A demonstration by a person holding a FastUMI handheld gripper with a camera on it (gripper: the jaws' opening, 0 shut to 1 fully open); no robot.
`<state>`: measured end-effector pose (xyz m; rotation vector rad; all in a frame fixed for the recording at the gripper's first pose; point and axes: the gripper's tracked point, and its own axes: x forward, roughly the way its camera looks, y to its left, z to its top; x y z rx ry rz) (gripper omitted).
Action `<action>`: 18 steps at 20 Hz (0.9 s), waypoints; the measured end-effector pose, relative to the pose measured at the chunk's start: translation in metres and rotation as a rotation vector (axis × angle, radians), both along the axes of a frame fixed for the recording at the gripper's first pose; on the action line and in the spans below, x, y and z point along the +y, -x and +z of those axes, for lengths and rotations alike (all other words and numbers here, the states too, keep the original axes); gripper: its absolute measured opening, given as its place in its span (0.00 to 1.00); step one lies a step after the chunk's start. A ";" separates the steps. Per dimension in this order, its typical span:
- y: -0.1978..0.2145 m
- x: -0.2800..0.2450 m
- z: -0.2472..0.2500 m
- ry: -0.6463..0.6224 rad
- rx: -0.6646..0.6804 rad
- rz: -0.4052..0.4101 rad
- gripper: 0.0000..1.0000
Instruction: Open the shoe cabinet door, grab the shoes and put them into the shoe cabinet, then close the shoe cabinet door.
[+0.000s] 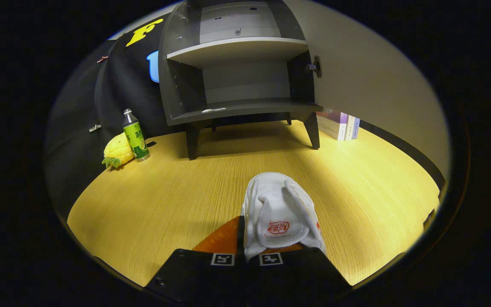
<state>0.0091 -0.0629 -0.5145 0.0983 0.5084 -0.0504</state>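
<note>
Between the gripper's (252,251) two fingers sits one white shoe (278,213), its heel end clamped by them and its toe pointing ahead over the wooden table (177,192); both fingers press on it, so the gripper is clenched on the shoe. Beyond it, well apart, stands one dark shoe cabinet (237,76) on short legs, its front open — two shelves (239,49) show inside, and one small pale scrap lies on the lower one. One door (369,76) is swung wide to the cabinet's right, with one knob (313,67) at its edge. Left of the cabinet stand one green bottle (134,135) and, touching it, one yellow plush pineapple (117,151). Right of the cabinet, behind its leg, a few books (339,125) stand upright — three spines, as far as I can count.
</note>
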 end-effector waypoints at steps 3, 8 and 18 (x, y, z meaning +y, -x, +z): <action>0.003 -0.003 0.025 0.020 0.004 0.036 0.06; 0.006 0.005 0.105 0.011 -0.053 0.089 0.06; -0.009 0.014 0.297 -0.009 -0.158 0.093 0.06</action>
